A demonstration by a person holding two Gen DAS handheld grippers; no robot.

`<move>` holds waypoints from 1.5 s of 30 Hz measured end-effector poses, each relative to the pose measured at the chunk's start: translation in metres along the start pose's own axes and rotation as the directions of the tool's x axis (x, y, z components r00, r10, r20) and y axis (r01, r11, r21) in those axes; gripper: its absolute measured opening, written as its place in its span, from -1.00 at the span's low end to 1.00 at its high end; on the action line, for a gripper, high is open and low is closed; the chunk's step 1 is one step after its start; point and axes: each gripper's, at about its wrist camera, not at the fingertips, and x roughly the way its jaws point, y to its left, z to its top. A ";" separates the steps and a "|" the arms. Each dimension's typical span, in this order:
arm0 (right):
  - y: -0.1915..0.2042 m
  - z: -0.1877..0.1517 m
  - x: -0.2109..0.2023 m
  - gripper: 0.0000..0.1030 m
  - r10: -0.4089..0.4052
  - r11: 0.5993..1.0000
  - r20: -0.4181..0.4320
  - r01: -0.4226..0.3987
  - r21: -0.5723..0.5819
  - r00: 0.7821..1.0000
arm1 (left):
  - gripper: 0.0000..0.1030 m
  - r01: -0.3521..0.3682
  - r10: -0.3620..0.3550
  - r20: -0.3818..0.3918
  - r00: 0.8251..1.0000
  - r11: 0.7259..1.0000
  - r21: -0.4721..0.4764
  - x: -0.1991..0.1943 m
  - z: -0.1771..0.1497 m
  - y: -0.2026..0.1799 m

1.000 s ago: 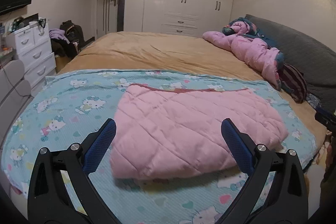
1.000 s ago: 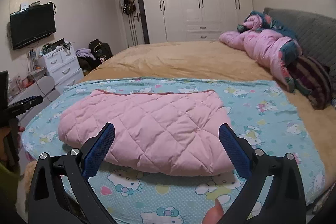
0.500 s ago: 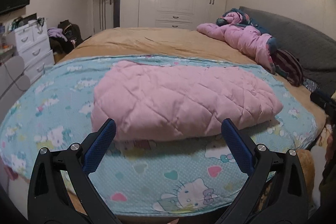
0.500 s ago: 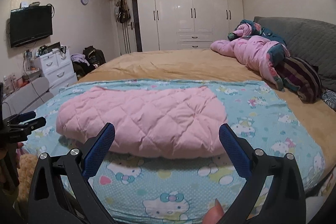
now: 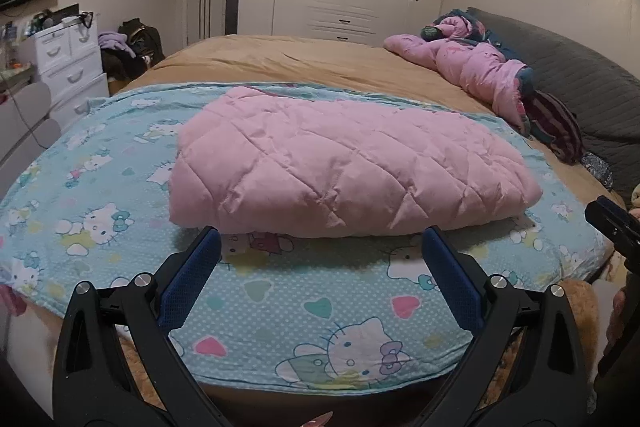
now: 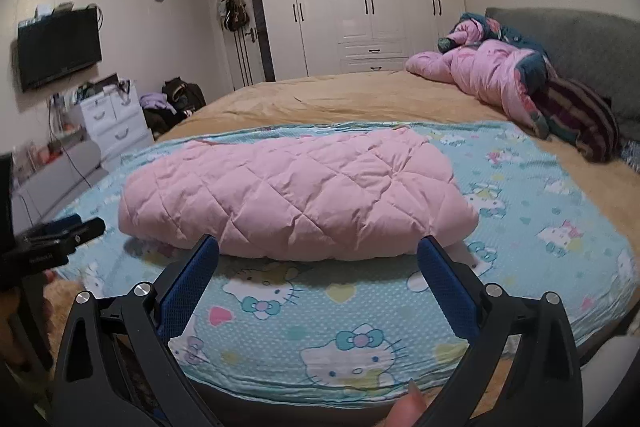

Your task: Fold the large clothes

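Note:
A pink quilted garment lies folded into a thick bundle on a light blue cartoon-cat sheet at the near end of the bed. My left gripper is open, low at the bed's near edge, just short of the bundle's front fold and holding nothing. Likewise my right gripper is open and empty in front of the bundle. Each gripper also shows at the side of the other's view: the right gripper, the left gripper.
A tan bedspread covers the bed beyond the sheet. A crumpled pink duvet and dark striped pillow lie by the grey headboard. White drawers, a wall TV and white wardrobes stand around.
Both grippers have dropped lower and drawn back toward the bed's near edge, so the bundle sits higher and further ahead of the fingers. The folded garment itself has not moved.

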 end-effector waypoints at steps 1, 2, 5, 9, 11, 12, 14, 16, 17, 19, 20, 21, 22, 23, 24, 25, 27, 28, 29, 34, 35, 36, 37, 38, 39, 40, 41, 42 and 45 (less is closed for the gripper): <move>0.000 0.000 -0.001 0.92 0.005 1.000 0.003 -0.005 0.005 1.000 | 0.82 -0.001 0.001 -0.002 1.000 1.000 -0.002 0.000 0.000 0.000; -0.001 -0.001 -0.001 0.92 0.008 1.000 0.002 -0.008 0.009 1.000 | 0.82 -0.002 0.002 -0.005 1.000 1.000 -0.004 0.000 0.000 0.000; 0.000 -0.002 0.000 0.92 0.014 1.000 -0.009 -0.014 0.012 1.000 | 0.82 -0.014 0.014 -0.006 1.000 1.000 -0.004 0.000 -0.001 0.000; 0.002 -0.003 0.003 0.92 0.030 0.999 -0.024 -0.029 0.018 0.999 | 0.82 -0.015 0.015 -0.011 1.000 1.000 0.001 0.000 -0.001 -0.001; 0.003 -0.003 0.003 0.92 0.033 0.999 -0.029 -0.032 0.015 0.999 | 0.82 -0.012 0.012 -0.012 1.000 1.000 -0.004 -0.001 -0.002 -0.001; 0.004 -0.003 0.002 0.92 0.032 0.999 -0.028 -0.032 0.012 0.999 | 0.82 -0.011 0.011 -0.014 1.000 1.000 -0.003 -0.001 -0.002 -0.001; 0.005 -0.003 0.002 0.92 0.036 0.999 -0.026 -0.035 0.007 0.999 | 0.82 -0.013 0.013 -0.015 1.000 1.000 0.001 -0.001 -0.002 -0.002; 0.006 -0.003 0.001 0.92 0.038 0.999 -0.027 -0.038 0.008 0.999 | 0.82 -0.016 0.016 -0.016 1.000 1.000 0.003 -0.001 -0.002 -0.002; 0.006 -0.003 0.001 0.92 0.039 0.999 -0.026 -0.039 0.009 0.999 | 0.82 -0.017 0.017 -0.016 1.000 1.000 0.001 -0.002 -0.002 -0.001; 0.005 -0.003 0.001 0.92 0.039 0.999 -0.026 -0.039 0.012 0.999 | 0.82 -0.018 0.018 -0.012 1.000 1.000 0.001 -0.003 -0.002 -0.001; 0.006 -0.003 0.000 0.92 0.041 0.999 -0.025 -0.041 0.011 0.999 | 0.82 -0.021 0.021 -0.010 1.000 1.000 0.001 -0.003 -0.002 -0.001; 0.006 -0.003 0.000 0.92 0.038 0.999 -0.025 -0.038 0.011 0.999 | 0.82 -0.022 0.022 -0.010 1.000 1.000 0.001 -0.003 -0.002 -0.001; 0.006 -0.003 0.000 0.92 0.037 0.999 -0.025 -0.037 0.011 0.999 | 0.82 -0.023 0.023 -0.010 1.000 1.000 0.002 -0.004 -0.002 -0.001; 0.006 -0.003 0.000 0.92 0.039 0.999 -0.025 -0.039 0.012 0.999 | 0.82 -0.026 0.026 -0.009 1.000 1.000 0.002 -0.004 -0.002 -0.001; 0.006 -0.003 0.000 0.92 0.039 0.999 -0.026 -0.039 0.012 0.999 | 0.82 -0.027 0.027 -0.009 1.000 1.000 0.002 -0.004 -0.002 -0.001; 0.006 -0.003 0.000 0.92 0.037 0.999 -0.026 -0.037 0.012 0.999 | 0.82 -0.026 0.026 -0.010 1.000 1.000 0.002 -0.004 -0.002 -0.001; 0.006 -0.003 0.000 0.92 0.039 0.999 -0.026 -0.038 0.012 0.999 | 0.82 -0.027 0.027 -0.010 1.000 1.000 0.002 -0.004 -0.002 -0.001; 0.006 -0.003 0.000 0.92 0.040 0.999 -0.027 -0.039 0.012 0.999 | 0.82 -0.029 0.029 -0.011 1.000 1.000 0.003 -0.004 -0.002 -0.001; 0.007 -0.002 0.000 0.92 0.040 0.999 -0.028 -0.040 0.012 0.999 | 0.82 -0.032 0.032 -0.011 0.999 0.999 0.003 -0.004 -0.003 -0.001; 0.007 -0.002 0.000 0.92 0.040 0.999 -0.028 -0.040 0.012 0.999 | 0.82 -0.032 0.032 -0.010 0.999 0.999 0.003 -0.005 -0.002 -0.001; 0.007 -0.002 0.000 0.92 0.040 0.999 -0.029 -0.039 0.013 0.999 | 0.82 -0.032 0.032 -0.011 0.999 0.999 0.004 -0.005 -0.002 -0.001; 0.007 -0.002 0.000 0.92 0.039 0.999 -0.029 -0.039 0.013 0.999 | 0.82 -0.033 0.034 -0.011 0.999 0.999 0.005 -0.004 -0.002 -0.001; 0.007 -0.002 0.000 0.92 0.040 0.999 -0.028 -0.040 0.013 0.999 | 0.82 -0.033 0.033 -0.010 0.999 0.999 0.005 -0.004 -0.002 -0.001; 0.007 -0.002 0.000 0.92 0.040 0.999 -0.028 -0.040 0.013 0.999 | 0.82 -0.033 0.033 -0.011 0.999 0.999 0.003 -0.004 -0.002 -0.001; 0.007 -0.002 0.000 0.92 0.039 0.999 -0.027 -0.039 0.011 0.999 | 0.82 -0.033 0.033 -0.012 0.999 0.999 0.003 -0.004 -0.002 -0.001; 0.007 -0.002 0.000 0.92 0.039 0.999 -0.027 -0.039 0.011 0.999 | 0.82 -0.033 0.033 -0.014 0.999 0.999 0.003 -0.004 -0.002 -0.001; 0.007 -0.002 0.000 0.92 0.039 0.999 -0.028 -0.039 0.012 0.999 | 0.82 -0.034 0.034 -0.015 0.999 0.999 0.003 -0.004 -0.002 -0.002; 0.007 -0.002 0.000 0.92 0.039 0.999 -0.028 -0.039 0.012 0.999 | 0.82 -0.037 0.037 -0.015 0.999 0.999 0.004 -0.004 -0.002 -0.002; 0.008 -0.002 0.000 0.92 0.042 0.999 -0.030 -0.042 0.011 0.999 | 0.82 -0.038 0.038 -0.012 0.999 0.999 0.005 -0.004 -0.001 -0.002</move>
